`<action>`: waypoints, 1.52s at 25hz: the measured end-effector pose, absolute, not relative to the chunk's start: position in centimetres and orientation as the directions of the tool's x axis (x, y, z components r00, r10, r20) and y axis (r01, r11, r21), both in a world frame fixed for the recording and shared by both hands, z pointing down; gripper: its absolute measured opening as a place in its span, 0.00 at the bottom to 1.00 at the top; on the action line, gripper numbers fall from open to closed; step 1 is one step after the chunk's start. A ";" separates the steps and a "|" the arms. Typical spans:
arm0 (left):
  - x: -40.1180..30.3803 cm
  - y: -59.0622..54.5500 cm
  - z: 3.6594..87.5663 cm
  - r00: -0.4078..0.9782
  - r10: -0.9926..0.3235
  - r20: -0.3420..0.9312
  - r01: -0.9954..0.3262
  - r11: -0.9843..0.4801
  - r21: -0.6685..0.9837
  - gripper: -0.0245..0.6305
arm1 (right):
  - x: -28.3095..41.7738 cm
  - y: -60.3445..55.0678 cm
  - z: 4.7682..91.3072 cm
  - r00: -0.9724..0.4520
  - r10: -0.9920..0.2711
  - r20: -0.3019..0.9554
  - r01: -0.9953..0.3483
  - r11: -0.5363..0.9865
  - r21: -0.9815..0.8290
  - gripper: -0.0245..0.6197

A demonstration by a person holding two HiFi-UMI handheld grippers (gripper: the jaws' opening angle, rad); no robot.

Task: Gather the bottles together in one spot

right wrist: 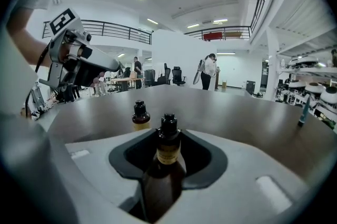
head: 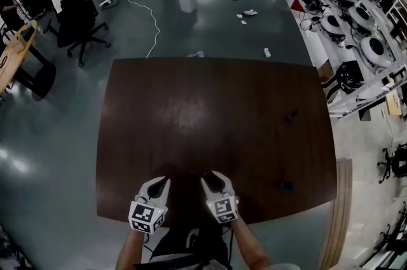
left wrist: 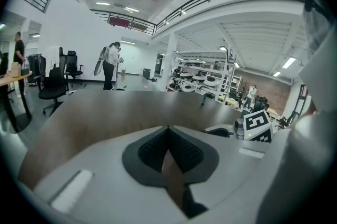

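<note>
In the right gripper view a brown glass bottle (right wrist: 168, 159) with a black cap and a pale label stands between my right gripper's (right wrist: 167, 138) jaws, which are shut on its body. A second, similar bottle (right wrist: 140, 116) stands on the dark brown table (head: 210, 110) just beyond and a little left. My left gripper (left wrist: 168, 129) has its jaws together with nothing in them. From the head view, the left gripper (head: 163, 182) and right gripper (head: 210, 177) sit side by side at the table's near edge. The bottles are hard to make out there.
Two small dark objects (head: 291, 115) (head: 284, 185) lie on the right part of the table. Office chairs (head: 79, 21), a white bin (head: 187, 0) and a cable are on the floor beyond. Shelves with equipment (head: 356, 14) line the right side. A person stands far off.
</note>
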State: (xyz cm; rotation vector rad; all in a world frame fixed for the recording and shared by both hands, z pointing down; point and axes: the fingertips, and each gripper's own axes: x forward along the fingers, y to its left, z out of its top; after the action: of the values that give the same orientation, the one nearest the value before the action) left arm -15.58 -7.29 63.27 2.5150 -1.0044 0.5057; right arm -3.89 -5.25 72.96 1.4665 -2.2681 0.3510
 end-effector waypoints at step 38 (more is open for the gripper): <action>-15.8 -4.3 58.3 0.781 -0.514 0.355 -0.601 -0.773 0.202 0.04 | -2.3 -0.6 63.5 -0.141 -0.936 0.323 -0.989 0.151 0.006 0.04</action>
State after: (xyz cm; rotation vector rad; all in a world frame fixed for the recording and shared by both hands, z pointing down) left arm -15.75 -4.34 58.34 2.6689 -0.8578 0.4043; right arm -2.30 -0.57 63.52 1.8731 -2.1778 0.3038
